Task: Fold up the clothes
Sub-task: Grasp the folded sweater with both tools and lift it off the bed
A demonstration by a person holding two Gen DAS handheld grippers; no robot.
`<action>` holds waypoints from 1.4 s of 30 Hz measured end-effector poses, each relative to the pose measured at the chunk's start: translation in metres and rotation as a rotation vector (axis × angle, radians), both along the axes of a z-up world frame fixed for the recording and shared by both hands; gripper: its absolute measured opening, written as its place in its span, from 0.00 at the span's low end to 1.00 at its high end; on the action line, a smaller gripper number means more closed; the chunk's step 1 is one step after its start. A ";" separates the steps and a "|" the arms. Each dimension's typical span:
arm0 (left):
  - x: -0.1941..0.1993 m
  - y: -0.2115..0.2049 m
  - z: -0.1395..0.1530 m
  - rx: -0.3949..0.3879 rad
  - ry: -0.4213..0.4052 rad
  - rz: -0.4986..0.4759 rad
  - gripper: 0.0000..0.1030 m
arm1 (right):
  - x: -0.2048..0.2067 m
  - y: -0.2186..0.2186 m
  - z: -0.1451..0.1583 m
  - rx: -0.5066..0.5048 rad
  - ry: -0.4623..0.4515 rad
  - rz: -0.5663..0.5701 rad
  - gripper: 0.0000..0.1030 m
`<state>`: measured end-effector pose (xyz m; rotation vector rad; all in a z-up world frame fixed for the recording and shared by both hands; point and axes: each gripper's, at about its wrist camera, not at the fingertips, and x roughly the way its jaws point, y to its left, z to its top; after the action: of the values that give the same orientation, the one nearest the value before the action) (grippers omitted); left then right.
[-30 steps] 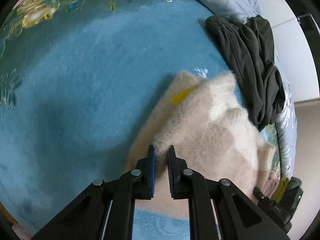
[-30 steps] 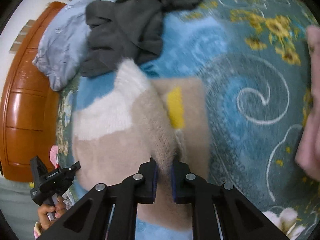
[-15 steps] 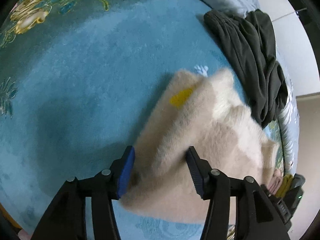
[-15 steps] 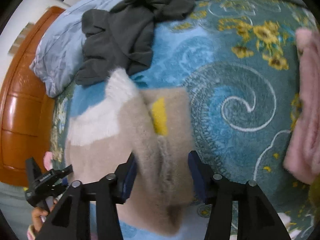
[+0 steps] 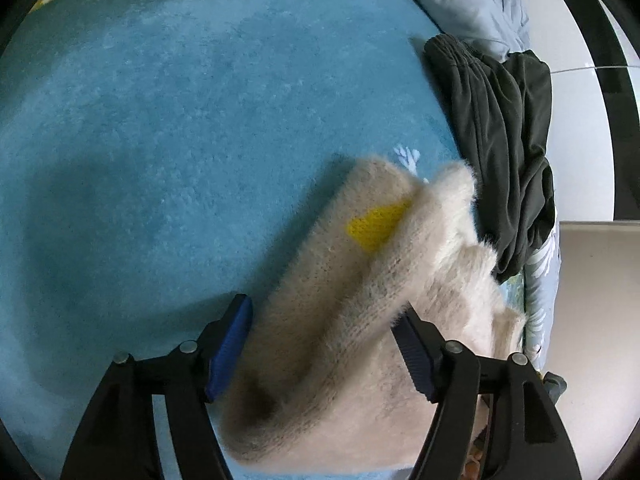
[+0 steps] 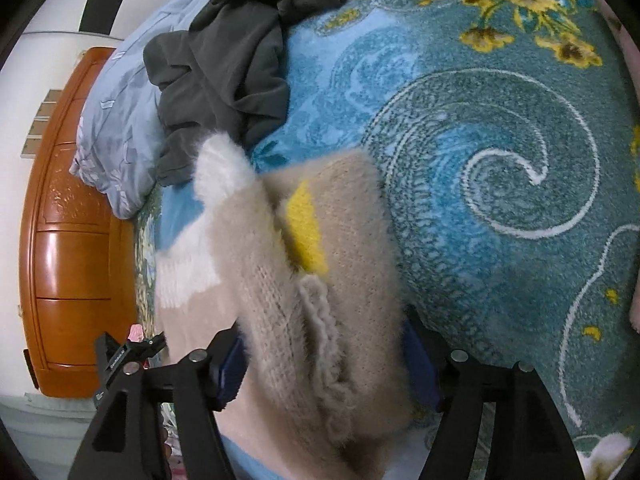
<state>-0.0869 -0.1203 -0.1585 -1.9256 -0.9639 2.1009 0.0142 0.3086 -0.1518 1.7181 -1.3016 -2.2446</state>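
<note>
A fluffy cream and beige sweater [image 5: 360,300] with a yellow patch [image 5: 376,220] lies folded on a teal blanket [image 5: 180,140]. It also shows in the right wrist view [image 6: 288,280], with its yellow patch [image 6: 306,236]. My left gripper [image 5: 326,344] is open, its jaws wide apart on either side of a folded edge of the sweater. My right gripper [image 6: 324,364] is open too, its jaws straddling the sweater's near edge. The sweater lies loose between the fingers, not pinched.
A dark grey garment [image 5: 504,152] is heaped beyond the sweater, also in the right wrist view [image 6: 240,56]. A light blue pillow [image 6: 116,136] and a wooden headboard [image 6: 68,220] are at the left. The patterned blanket [image 6: 500,160] stretches to the right.
Both grippers were shut on the sweater a second ago. Both have opened wide and let go of it, and the sweater now rests on the blanket.
</note>
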 end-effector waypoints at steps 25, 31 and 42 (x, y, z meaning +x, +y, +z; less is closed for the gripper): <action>0.049 0.025 0.095 -0.062 0.229 -0.133 0.23 | 0.011 -0.006 0.115 -0.028 0.187 0.036 0.30; 0.059 0.082 0.179 -0.044 0.437 -0.228 0.23 | 0.048 0.020 0.178 -0.035 0.322 0.018 0.30; 0.062 0.228 0.283 0.079 0.634 -0.525 0.23 | 0.176 0.140 0.274 0.047 0.537 -0.195 0.30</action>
<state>-0.0252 0.1081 0.1244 -1.1571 -0.3500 2.0752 0.1906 0.4482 0.1219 0.9131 -1.3259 -2.5977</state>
